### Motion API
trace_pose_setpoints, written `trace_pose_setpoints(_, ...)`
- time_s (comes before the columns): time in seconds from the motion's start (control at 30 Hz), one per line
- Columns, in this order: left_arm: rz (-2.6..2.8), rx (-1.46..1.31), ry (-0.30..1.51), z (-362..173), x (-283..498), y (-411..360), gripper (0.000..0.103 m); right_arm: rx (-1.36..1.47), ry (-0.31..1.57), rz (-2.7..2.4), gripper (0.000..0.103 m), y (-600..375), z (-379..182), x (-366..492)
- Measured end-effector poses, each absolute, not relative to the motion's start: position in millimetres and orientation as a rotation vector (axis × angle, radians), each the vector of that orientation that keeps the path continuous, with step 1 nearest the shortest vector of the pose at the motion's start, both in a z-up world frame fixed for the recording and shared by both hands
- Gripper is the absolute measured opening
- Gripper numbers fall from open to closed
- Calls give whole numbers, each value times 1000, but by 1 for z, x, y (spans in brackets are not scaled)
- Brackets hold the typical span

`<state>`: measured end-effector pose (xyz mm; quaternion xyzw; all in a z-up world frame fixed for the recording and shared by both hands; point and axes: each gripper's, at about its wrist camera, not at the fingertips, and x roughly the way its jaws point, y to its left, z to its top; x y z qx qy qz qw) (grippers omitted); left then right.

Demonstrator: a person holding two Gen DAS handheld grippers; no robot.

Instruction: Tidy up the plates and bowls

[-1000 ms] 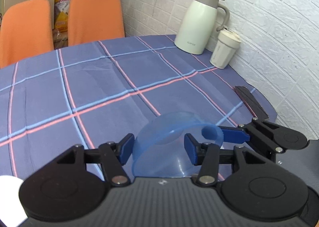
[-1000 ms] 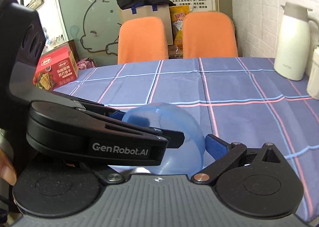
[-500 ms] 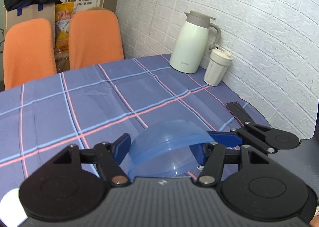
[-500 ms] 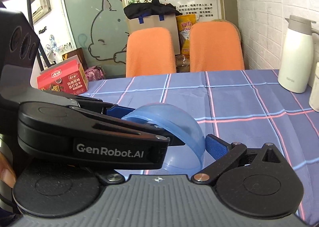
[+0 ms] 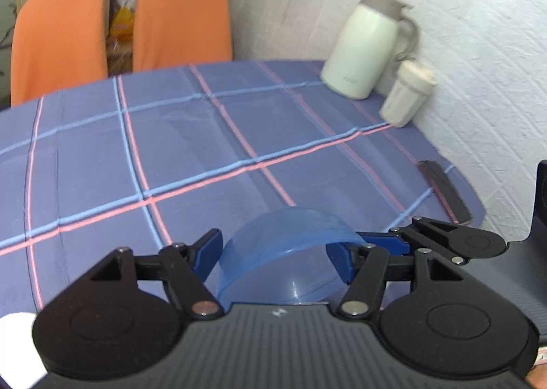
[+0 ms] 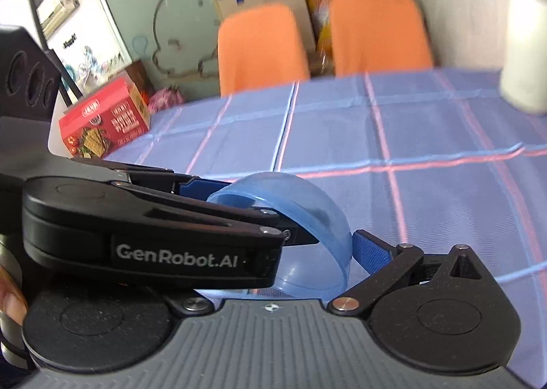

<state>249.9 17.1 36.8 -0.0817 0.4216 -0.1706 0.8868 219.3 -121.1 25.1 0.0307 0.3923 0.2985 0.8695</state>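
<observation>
You hold the blue bowl point(image 5: 283, 259) above the counter point(image 5: 205, 149), well before the thermos point(image 5: 365, 50), with both grippers, left point(image 5: 277, 259) and right point(image 6: 328, 238), closed on its rim, probably to steady it.

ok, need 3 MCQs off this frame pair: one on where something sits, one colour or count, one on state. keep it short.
1. Where does the white thermal jug stand?
A. on a chair
B. on the table by the brick wall
C. on the red box

2. How many orange chairs stand behind the table?
A. one
B. two
C. four

3. How does the blue bowl sit?
A. flat on the cloth
B. tipped on edge between both grippers
C. stacked on a plate

Answers:
1 B: it stands beside the lidded cup at the wall.
2 B: two backrests show.
3 B: left gripper and right gripper flank the tilted bowl.
</observation>
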Motion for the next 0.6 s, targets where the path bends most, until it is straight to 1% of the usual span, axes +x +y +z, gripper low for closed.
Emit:
trace_pose_setpoints(0.13, -336, -184, 970, 11, 294, 25, 64, 90, 951, 654, 89, -112, 0, 269)
trace_pose_setpoints(0.27, -354, -194, 979, 0, 322, 30, 64, 101, 1009, 653, 88, -113, -11, 298)
trace_pose_setpoints(0.37, -352, -180, 930, 7, 327, 36, 66, 103, 974, 645, 87, -123, -3, 301)
trace_pose_setpoints(0.47, -363, -200, 873, 18, 322, 49, 70, 88, 874, 651, 88, -142, 14, 285)
trace_pose_setpoints(0.6, -341, -188, 830, 28, 314, 60, 71, 15, 762, 633, 88, -163, 22, 253)
